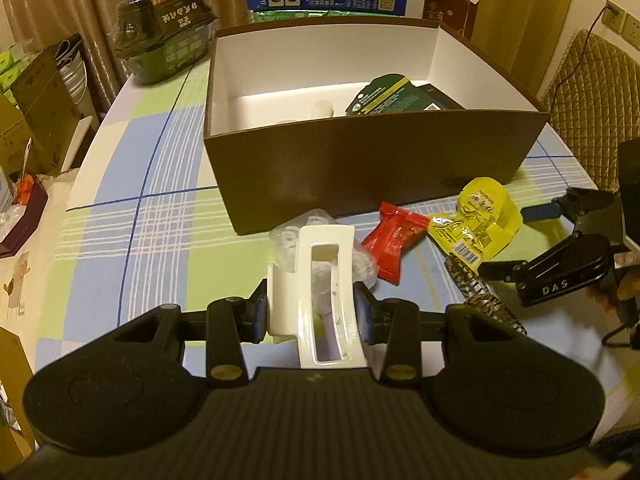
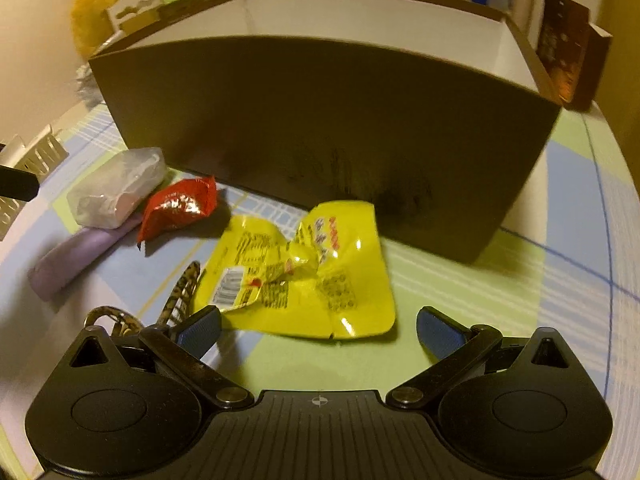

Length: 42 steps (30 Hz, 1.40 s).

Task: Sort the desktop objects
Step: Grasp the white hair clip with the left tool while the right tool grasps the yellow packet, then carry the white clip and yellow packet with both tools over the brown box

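A checked tabletop (image 1: pixel 132 184) in blue, green and white is seen carrying everything. On it a large brown cardboard box (image 1: pixel 360 160) with a white interior is set open-topped; a dark green packet (image 1: pixel 384 94) is seen lying inside it near the right wall.

Just in front of the box, a yellow snack packet (image 2: pixel 304 276) is spread flat and crumpled, with a red candy wrapper (image 2: pixel 178 206) to its left and a leopard-patterned hair clip (image 2: pixel 180 296) at its near-left corner. Beside the red wrapper a clear plastic-wrapped item (image 2: pixel 116 188) is lying on a lilac tube (image 2: pixel 68 260).

A white hair claw clip (image 1: pixel 320 292) is gripped between the blue pads of the left tongs (image 1: pixel 314 312), held above the tabletop in front of the box. The right tongs (image 2: pixel 318 328) are spread wide apart with nothing between them, just at the near edge of the yellow packet.
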Available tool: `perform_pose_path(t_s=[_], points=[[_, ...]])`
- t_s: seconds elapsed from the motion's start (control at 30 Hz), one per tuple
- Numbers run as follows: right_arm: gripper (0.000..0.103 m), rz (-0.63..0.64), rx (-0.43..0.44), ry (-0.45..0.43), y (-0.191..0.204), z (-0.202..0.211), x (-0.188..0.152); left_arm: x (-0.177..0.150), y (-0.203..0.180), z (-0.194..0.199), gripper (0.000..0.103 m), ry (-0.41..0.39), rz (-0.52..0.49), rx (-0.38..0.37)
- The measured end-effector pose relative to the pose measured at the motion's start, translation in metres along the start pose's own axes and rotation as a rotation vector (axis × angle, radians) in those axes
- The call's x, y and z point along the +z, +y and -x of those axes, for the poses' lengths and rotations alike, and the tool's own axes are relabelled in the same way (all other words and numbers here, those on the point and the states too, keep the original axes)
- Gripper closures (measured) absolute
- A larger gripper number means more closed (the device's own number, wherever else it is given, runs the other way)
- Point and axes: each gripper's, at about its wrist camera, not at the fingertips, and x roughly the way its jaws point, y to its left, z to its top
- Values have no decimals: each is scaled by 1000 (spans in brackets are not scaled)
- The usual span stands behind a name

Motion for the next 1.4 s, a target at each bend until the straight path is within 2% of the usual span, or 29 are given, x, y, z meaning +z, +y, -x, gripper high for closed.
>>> perform_pose_path(t_s=[0.07,0.1,0.17,0.23,0.27,0.4,0.5,0.67,0.77,0.83,0.87,0.9,1.0,1.07,1.13,1.2,1.23,1.27,1.3,1.4], points=[[2,10,45,-12,-4,0,3,0,1,-1,67,0,2,-1],[11,16,59,-9,-5,-1,4,1,2,-1,67,1,2,-1],[36,20,96,-13,-6,2,6,1,1,-2,67,2,-1,-1],[55,-16,116,-6,-10,5,8,2,1,-3,67,4,-1,-2],[74,-37,131,2,-13,6,8,2,2,-4,67,5,0,-3],[88,-132,147,-9,-14,20,-2,2,2,-6,67,13,-2,-4],[95,-211,127,-22,-13,36,-14,2,1,-6,67,14,-7,-5],[99,-351,101,-36,-15,67,-36,3,-2,-7,67,16,-14,-9],[97,-462,129,-35,-23,80,-46,4,-6,-7,67,16,-24,-15],[78,-527,138,-45,-27,82,-53,4,-8,-7,67,15,-29,-20],[39,-554,126,-56,-29,82,-56,4,-9,-7,67,16,-31,-23],[20,-584,116,-70,-32,83,-59,4,-10,-7,67,15,-32,-26],[20,-661,126,-81,-40,75,-59,4,-13,-6,67,14,-38,-31],[22,-669,118,-94,-42,71,-54,5,-14,-5,67,12,-41,-31],[33,-656,124,-87,-40,64,-47,4,-15,-5,67,13,-39,-29],[61,-636,136,-74,-35,56,-42,3,-14,-4,67,14,-36,-28],[66,-621,133,-70,-31,53,-39,2,-14,-4,67,14,-33,-27],[76,-606,122,-70,-28,50,-39,1,-13,-3,67,13,-31,-26],[80,-592,112,-71,-26,48,-38,1,-13,-3,67,13,-28,-25],[80,-567,90,-73,-19,45,-34,-1,-11,-1,67,10,-17,-22]])
